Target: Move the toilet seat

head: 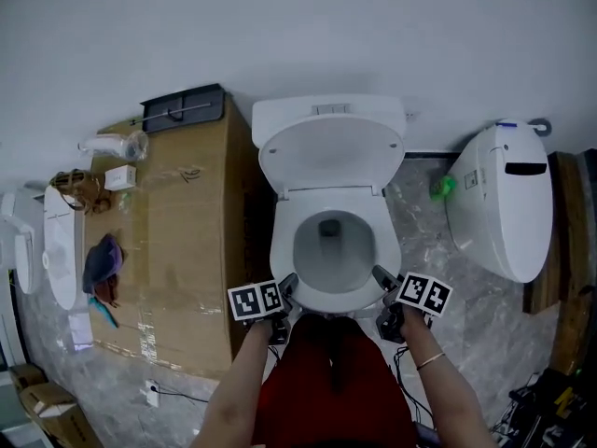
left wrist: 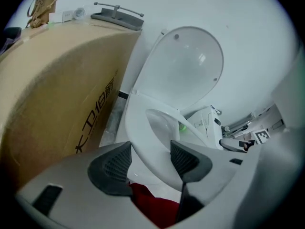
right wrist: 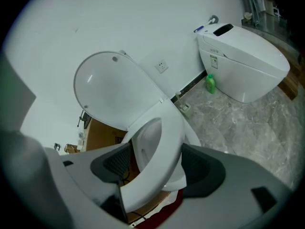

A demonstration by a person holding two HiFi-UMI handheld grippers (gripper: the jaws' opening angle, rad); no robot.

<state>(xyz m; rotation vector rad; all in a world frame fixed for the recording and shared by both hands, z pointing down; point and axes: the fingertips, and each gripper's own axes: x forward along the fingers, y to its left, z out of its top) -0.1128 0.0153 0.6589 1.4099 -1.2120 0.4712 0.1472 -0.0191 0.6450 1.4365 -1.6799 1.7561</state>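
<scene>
A white toilet stands against the wall with its lid (head: 331, 152) raised. The toilet seat (head: 283, 243) rings the bowl, and both grippers hold its front edge. My left gripper (head: 284, 292) is at the front left; in the left gripper view the toilet seat (left wrist: 147, 142) fills the gap between the left gripper's (left wrist: 151, 159) dark pads. My right gripper (head: 384, 283) is at the front right, and in its own view the right gripper (right wrist: 156, 163) is shut on the toilet seat (right wrist: 162, 151), which runs slanted between the pads, above the bowl.
A large cardboard box (head: 177, 241) stands close on the left, with a dark tray (head: 182, 107) and small items on top. A second white toilet (head: 504, 203) sits on the right, with a green bottle (head: 442, 187) beside it. Cables lie on the marble floor.
</scene>
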